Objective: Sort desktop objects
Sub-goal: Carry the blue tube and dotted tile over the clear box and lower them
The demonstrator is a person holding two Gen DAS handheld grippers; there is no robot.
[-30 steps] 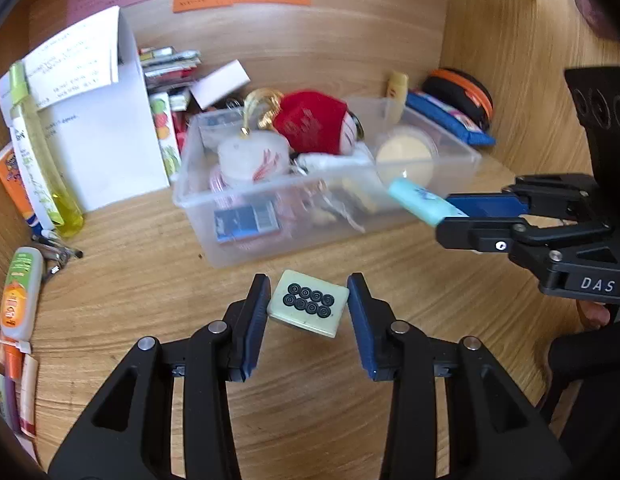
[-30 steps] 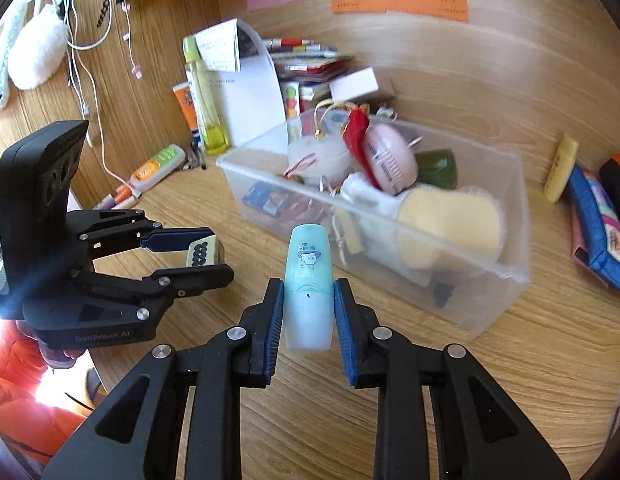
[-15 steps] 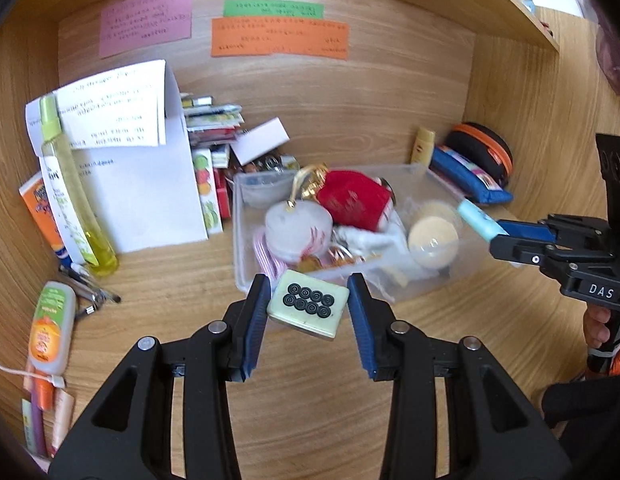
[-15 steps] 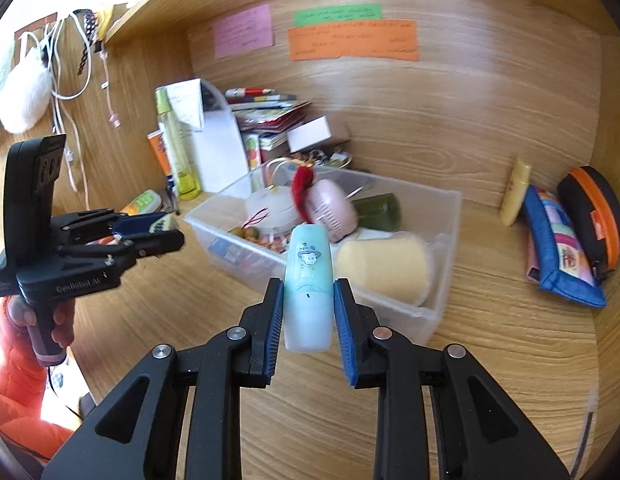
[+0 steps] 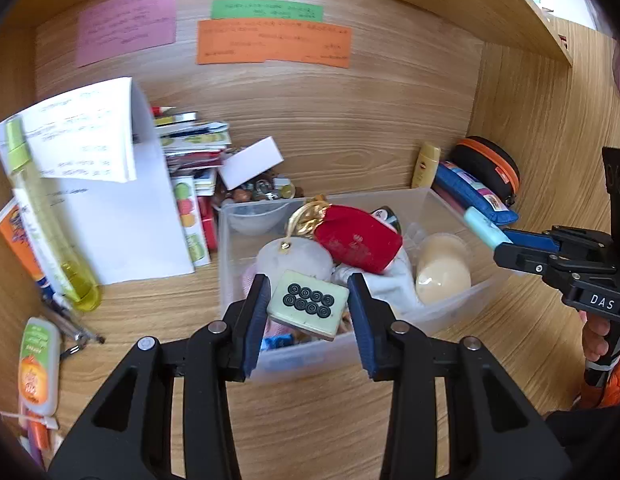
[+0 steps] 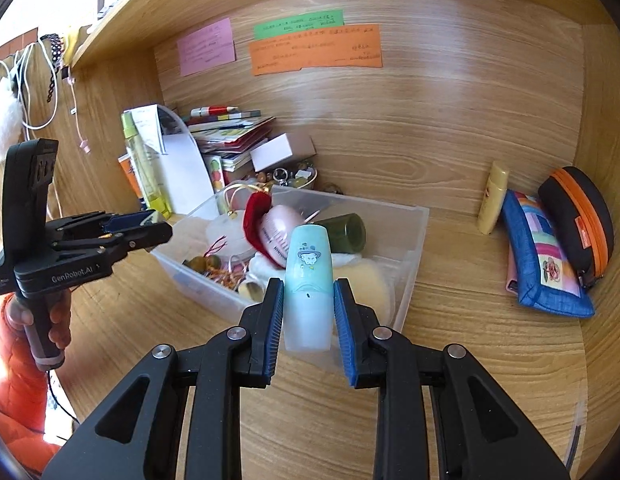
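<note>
Cream tile [image 5: 308,309] sits clamped in left claw [image 5: 308,314]; teal tube [image 6: 308,280] in right claw [image 6: 308,320].

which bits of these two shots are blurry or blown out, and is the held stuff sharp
Left wrist view: the mahjong tile between the left gripper's pads is sharp; the yellow bottle and papers at the left edge smear. Right wrist view: the teal highlighter in the right gripper is crisp; the upper-left corner is blown out by daylight; the wooden walls bow from fisheye.
</note>
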